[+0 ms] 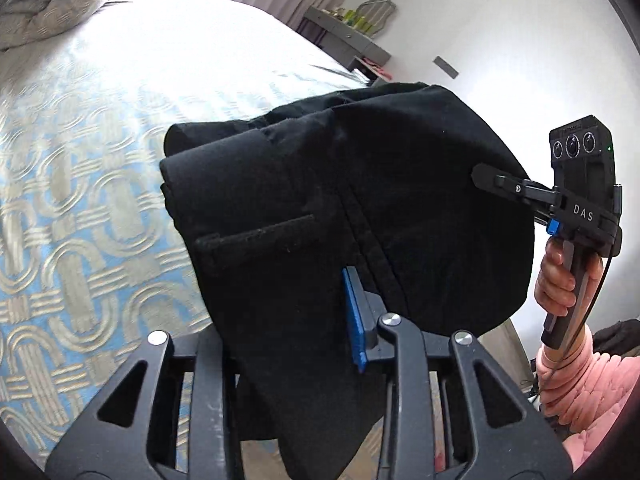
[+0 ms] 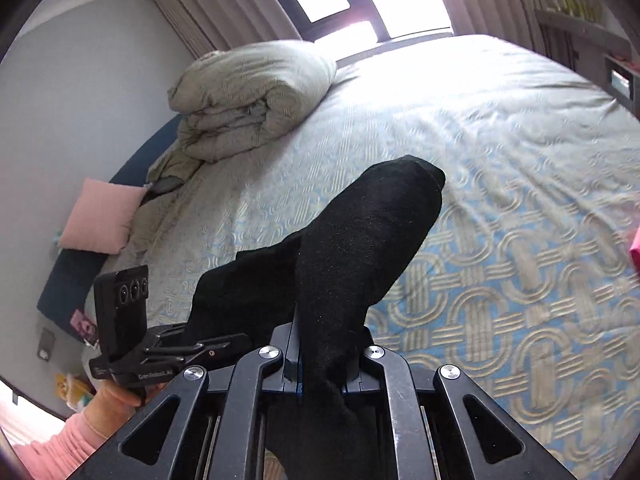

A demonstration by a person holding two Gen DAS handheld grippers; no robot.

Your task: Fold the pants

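Observation:
The black pants [image 1: 360, 184] hang in the air above the bed, held up between my two grippers. My left gripper [image 1: 312, 320] is shut on the pants; its blue pad [image 1: 354, 316] presses the cloth, and the other finger is hidden under the fabric. In the left wrist view my right gripper [image 1: 486, 176] clamps the pants' right edge, with a hand [image 1: 554, 280] on its handle. In the right wrist view the pants [image 2: 368, 220] rise as a bunched black fold out of my right gripper [image 2: 320, 344], which is shut on them. The left gripper [image 2: 224, 346] grips the cloth at lower left.
Below lies a bed with a blue and beige patterned cover [image 2: 500, 240]. A folded grey duvet [image 2: 248, 96] and a pink pillow [image 2: 100, 216] sit at the headboard end. A grey shelf [image 1: 344, 36] stands by the white wall. Pink sleeves [image 1: 592, 392] show at the frame edges.

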